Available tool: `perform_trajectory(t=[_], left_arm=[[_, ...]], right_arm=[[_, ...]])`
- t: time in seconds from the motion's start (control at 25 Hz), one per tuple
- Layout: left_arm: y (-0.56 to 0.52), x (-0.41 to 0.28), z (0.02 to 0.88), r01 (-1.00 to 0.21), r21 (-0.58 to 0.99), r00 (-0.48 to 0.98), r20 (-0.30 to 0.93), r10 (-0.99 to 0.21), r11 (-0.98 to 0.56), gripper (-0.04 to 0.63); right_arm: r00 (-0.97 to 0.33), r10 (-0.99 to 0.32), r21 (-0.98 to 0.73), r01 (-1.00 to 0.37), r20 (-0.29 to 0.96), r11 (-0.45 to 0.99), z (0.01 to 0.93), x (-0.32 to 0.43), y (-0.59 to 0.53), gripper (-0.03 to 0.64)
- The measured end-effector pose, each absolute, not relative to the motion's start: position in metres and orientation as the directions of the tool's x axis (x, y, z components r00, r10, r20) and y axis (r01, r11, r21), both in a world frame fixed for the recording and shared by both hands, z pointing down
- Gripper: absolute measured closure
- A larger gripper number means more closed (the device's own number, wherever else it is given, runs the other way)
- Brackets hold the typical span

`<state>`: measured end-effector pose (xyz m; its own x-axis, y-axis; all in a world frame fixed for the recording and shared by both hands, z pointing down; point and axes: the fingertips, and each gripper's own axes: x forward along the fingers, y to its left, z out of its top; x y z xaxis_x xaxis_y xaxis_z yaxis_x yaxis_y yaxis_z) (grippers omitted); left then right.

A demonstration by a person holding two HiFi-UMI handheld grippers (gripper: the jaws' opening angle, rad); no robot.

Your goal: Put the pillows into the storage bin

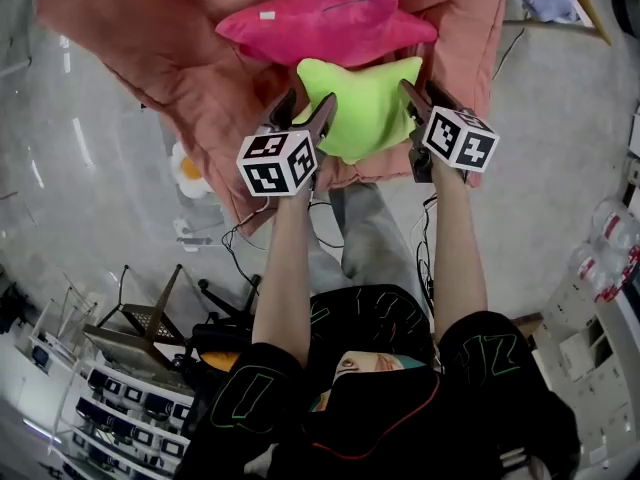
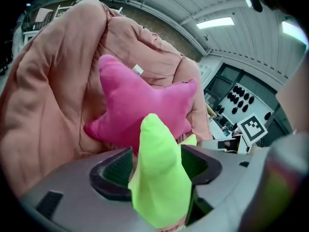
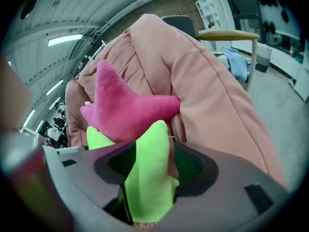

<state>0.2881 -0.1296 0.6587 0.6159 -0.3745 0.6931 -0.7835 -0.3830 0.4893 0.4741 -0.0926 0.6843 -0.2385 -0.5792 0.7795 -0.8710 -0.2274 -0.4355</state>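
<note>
A lime-green pillow lies on a big salmon-pink padded fabric mass, just in front of a magenta star-shaped pillow. My left gripper is at the green pillow's left corner and my right gripper is at its right corner. In the left gripper view a green corner pokes up between the wide-open jaws, with the pads standing off it. In the right gripper view the other green corner also sits loose between spread jaws. The magenta pillow rests behind, against the pink fabric.
The grey floor surrounds the pink mass. A fried-egg toy and cables lie near its front. A folding chair and shelves are at lower left, with white shelving at right. A wooden chair stands beyond.
</note>
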Motion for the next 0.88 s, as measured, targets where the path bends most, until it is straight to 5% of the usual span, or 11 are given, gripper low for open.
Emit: perform_trajectory(t=[0.36, 0.56, 0.64, 0.88], left_arm=[[-0.141, 0.317, 0.685, -0.745, 0.565, 0.666, 0.661, -0.347, -0.355, 0.221], [-0.142, 0.321, 0.689, -0.751, 0.561, 0.659, 0.666, -0.349, -0.349, 0.272], [-0.14, 0.321, 0.686, -0.748, 0.568, 0.663, 0.664, -0.346, -0.343, 0.303], [-0.132, 0.307, 0.659, -0.739, 0.58, 0.673, 0.647, -0.358, -0.343, 0.328]], right_arm=[[-0.311, -0.599, -0.537, -0.808, 0.738, -0.243, 0.711, 0.476, -0.104, 0.347], [-0.346, -0.613, -0.585, -0.774, 0.71, -0.24, 0.716, 0.472, -0.11, 0.35], [-0.361, -0.62, -0.609, -0.754, 0.697, -0.246, 0.713, 0.468, -0.11, 0.427], [-0.348, -0.637, -0.602, -0.764, 0.687, -0.233, 0.679, 0.449, -0.104, 0.495]])
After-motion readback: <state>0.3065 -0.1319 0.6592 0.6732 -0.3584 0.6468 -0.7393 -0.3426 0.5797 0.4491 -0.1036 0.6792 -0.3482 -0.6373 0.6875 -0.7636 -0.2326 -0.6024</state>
